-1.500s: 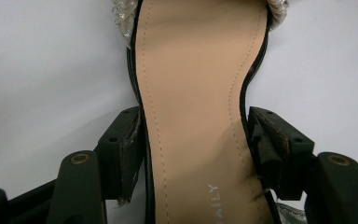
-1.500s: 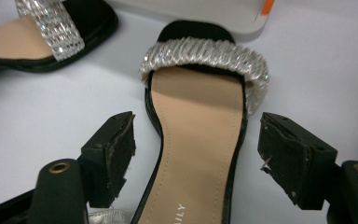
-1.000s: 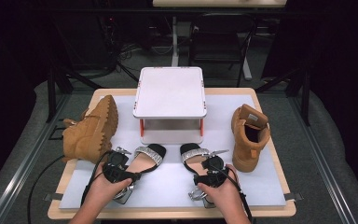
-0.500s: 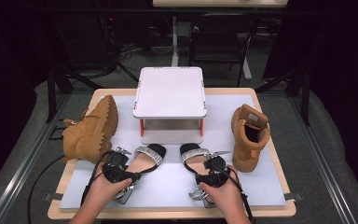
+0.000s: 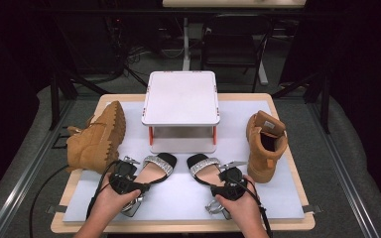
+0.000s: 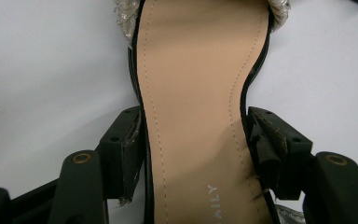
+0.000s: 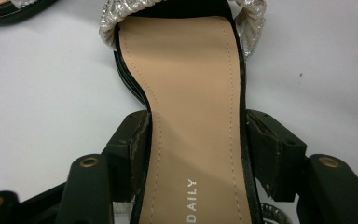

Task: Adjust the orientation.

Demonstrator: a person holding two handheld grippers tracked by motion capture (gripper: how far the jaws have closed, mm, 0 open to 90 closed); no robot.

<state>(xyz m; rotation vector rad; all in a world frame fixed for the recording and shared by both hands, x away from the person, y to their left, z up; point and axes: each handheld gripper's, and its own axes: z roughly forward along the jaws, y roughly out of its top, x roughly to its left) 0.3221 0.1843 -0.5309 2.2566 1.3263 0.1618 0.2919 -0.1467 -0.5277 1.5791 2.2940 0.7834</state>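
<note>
Nearest to us, our left gripper [image 5: 129, 186] clamps the waist of the left sandal [image 5: 155, 169], pads pressing both edges. Our right gripper [image 5: 228, 184], its jaws just closing, grips the right sandal [image 5: 206, 168] the same way. Both sandals lie on the white mat [image 5: 178, 198], long axes running away, silver-strapped toes pointing toward the white stand [image 5: 181, 96].

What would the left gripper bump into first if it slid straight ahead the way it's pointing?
Most likely the silver strap of the left sandal, which the left gripper straddles. Farther along that line stands the white stand, though depth is hard to judge.
</note>
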